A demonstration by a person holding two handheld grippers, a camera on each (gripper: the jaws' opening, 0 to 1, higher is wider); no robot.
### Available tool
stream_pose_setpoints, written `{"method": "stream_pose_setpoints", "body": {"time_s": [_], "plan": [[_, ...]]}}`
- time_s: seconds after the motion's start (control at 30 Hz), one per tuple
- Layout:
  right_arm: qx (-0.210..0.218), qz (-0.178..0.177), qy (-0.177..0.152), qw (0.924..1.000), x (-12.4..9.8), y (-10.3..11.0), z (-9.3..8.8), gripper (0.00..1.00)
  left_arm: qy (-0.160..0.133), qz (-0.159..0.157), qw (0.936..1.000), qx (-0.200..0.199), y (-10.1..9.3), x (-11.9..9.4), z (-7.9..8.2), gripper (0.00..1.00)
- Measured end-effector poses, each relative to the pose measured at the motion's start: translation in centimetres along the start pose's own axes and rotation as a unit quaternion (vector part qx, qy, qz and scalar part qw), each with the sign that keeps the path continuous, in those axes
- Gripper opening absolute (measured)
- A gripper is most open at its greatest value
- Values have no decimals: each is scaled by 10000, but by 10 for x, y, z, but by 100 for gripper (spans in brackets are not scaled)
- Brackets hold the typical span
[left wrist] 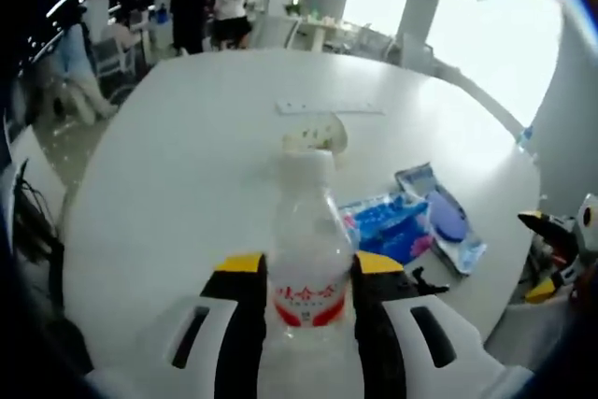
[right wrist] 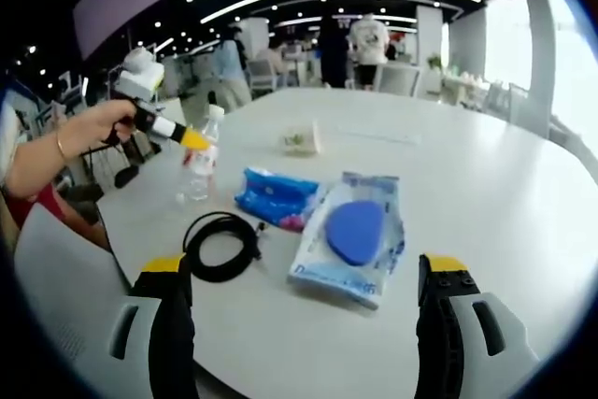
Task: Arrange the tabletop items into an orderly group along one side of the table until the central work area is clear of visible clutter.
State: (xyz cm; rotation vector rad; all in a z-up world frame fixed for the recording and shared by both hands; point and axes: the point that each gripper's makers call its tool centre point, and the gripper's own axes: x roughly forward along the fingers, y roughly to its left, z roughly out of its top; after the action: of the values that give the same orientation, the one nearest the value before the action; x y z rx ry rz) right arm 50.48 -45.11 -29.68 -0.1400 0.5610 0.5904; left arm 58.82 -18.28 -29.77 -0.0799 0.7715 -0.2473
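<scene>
In the left gripper view, the left tool (left wrist: 308, 301) is pinching a clear plastic water bottle with a red-and-white label (left wrist: 308, 268), its yellow-tipped black jaws pressed against the label on either side. The bottle stands upright over the round white tabletop (left wrist: 187, 184). Beyond its cap lies a small clear packet with pale contents (left wrist: 316, 135), and further off a flat white strip (left wrist: 329, 107). To the right of the bottle lie a crumpled blue-and-pink plastic wrapper (left wrist: 388, 226) and a clear pouch holding a blue oval pad (left wrist: 444, 217), touching each other. The grip sits low on a thin, soft-walled bottle, so I judge it could buckle or pivot between the jaws if swung quickly, tipping into the wrapper.

In the right gripper view, the right tool (right wrist: 308, 310) is spread wide and holds nothing, low over the near edge of the tabletop. Between its jaws lie a coiled black cable (right wrist: 222, 242) and the pouch (right wrist: 353, 235), with the wrapper (right wrist: 278, 198) just behind them. The left tool shows at far left, held by a person's hand (right wrist: 98, 128), clamped on the bottle (right wrist: 198, 167) near the tabletop's edge. The loose cable end could snag and drag the wrapper if the coil is lifted from one side, and the slick pouch may slide rather than lift under a shallow pinch.
</scene>
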Motion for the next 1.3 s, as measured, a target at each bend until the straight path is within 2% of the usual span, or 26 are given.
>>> {"method": "stream_pose_setpoints", "body": {"time_s": [0.2, 0.4, 0.7, 0.87, 1.3], "plan": [[-14, -5, 30, 10000, 0, -1, -1, 99, -454, 187, 9986, 184, 6, -2, 7, 33], [0, -25, 42, 10000, 0, -3, -1, 99, -684, 409, 9968, 51, 7, -4, 5, 33], [-6, -53, 42, 10000, -1, -4, -1, 99, -855, 903, 9922, -81, 4, -4, 0, 33], [-41, -61, 47, 10000, -1, -4, -2, 99, -840, 1130, 9900, -85, 0, -4, -1, 34], [-72, -81, 11, 9999, -1, -4, 1, 99, -924, 1364, 9862, -178, 0, -4, -2, 35]]}}
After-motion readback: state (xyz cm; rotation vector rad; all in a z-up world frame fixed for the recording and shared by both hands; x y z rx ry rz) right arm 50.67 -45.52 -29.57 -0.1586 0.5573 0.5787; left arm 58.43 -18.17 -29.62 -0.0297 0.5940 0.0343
